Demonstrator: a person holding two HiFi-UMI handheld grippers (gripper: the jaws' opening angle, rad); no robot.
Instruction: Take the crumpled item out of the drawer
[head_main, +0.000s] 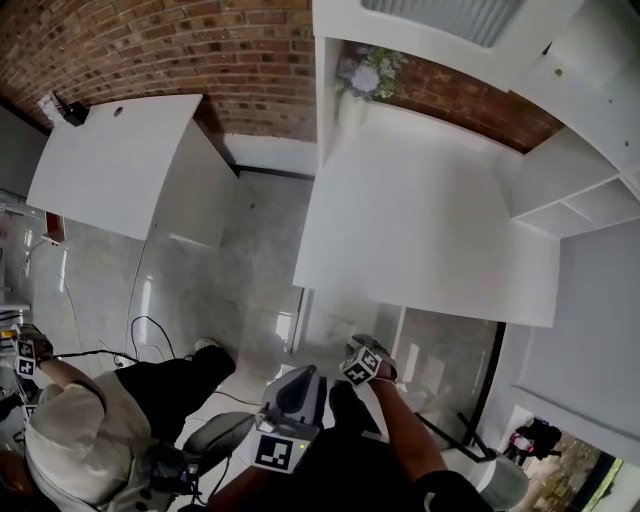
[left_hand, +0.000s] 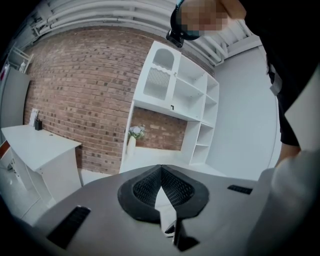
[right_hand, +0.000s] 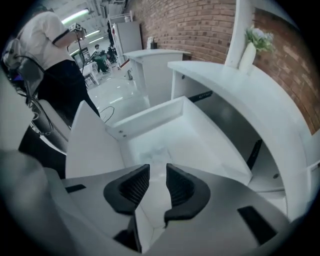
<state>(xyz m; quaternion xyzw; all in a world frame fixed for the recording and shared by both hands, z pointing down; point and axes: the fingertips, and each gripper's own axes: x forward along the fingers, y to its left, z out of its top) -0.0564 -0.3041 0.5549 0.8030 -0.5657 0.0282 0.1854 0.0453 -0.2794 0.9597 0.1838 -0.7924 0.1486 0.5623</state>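
Note:
The white drawer (right_hand: 150, 125) stands pulled out from under the desk in the right gripper view. A pale crumpled item (right_hand: 154, 151) lies on its floor, blurred and hard to make out. My right gripper (right_hand: 157, 170) hangs just above and in front of that item, open, with nothing between its black ribbed pads (right_hand: 134, 184). In the head view it shows low at the centre, the right gripper (head_main: 366, 362) by the desk's front edge. My left gripper (left_hand: 160, 171) is shut, empty, and points up at the brick wall and shelves; the left gripper (head_main: 288, 405) sits lower left of the right one.
A white desk top (head_main: 420, 220) overhangs the drawer, with a vase of flowers (right_hand: 252, 45) at its back. White shelves (left_hand: 177, 92) rise above it. A second white desk (head_main: 110, 160) stands to the left. A person in a white shirt (head_main: 85, 435) is close at the left. Cables (head_main: 150, 335) lie on the floor.

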